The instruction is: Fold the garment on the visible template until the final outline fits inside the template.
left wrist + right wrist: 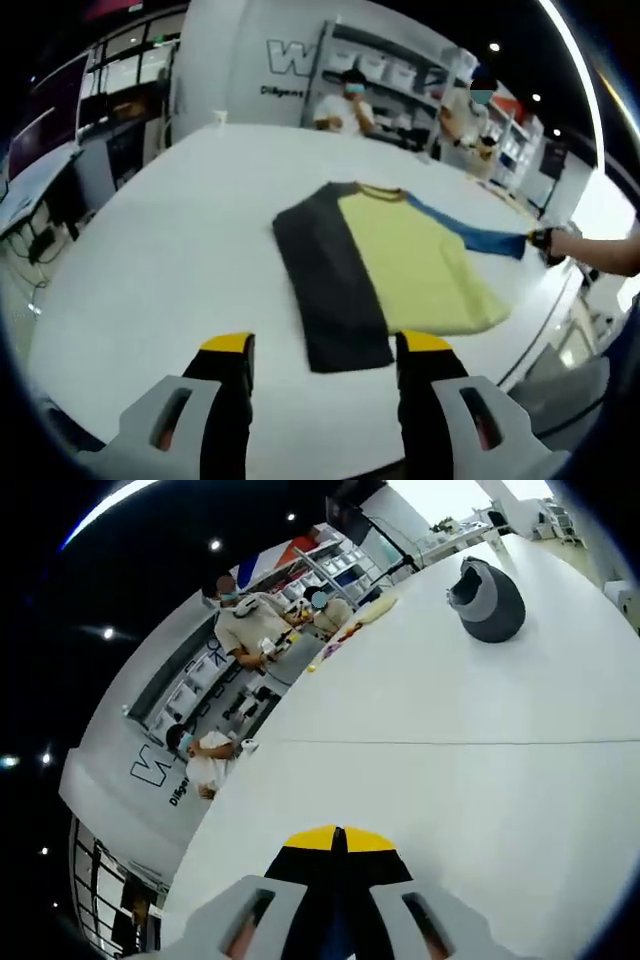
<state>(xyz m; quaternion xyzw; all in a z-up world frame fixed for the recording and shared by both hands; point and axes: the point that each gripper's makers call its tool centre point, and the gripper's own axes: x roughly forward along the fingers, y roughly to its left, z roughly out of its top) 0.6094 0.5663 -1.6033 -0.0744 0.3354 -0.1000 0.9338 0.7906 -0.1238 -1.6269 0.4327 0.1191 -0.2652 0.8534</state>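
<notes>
White table (150, 260) surface carries the garment (390, 270), with shelving and people standing beyond its far edge. In the left gripper view, the left gripper (325, 350) hovers above the near table edge, just short of the garment's hem, its yellow-tipped jaws spread wide with nothing between them. The garment lies flat, its long axis running from the hem near the left gripper to the collar pointing toward the far edge. Its dark side panel is folded over the yellow body. The blue sleeve (470, 232) extends sideways from the garment toward the right gripper (540, 240), which grips the cuff. In the right gripper view, the jaws meet at their yellow tips. A dark grey object (487, 600) rests far off on the table.
</notes>
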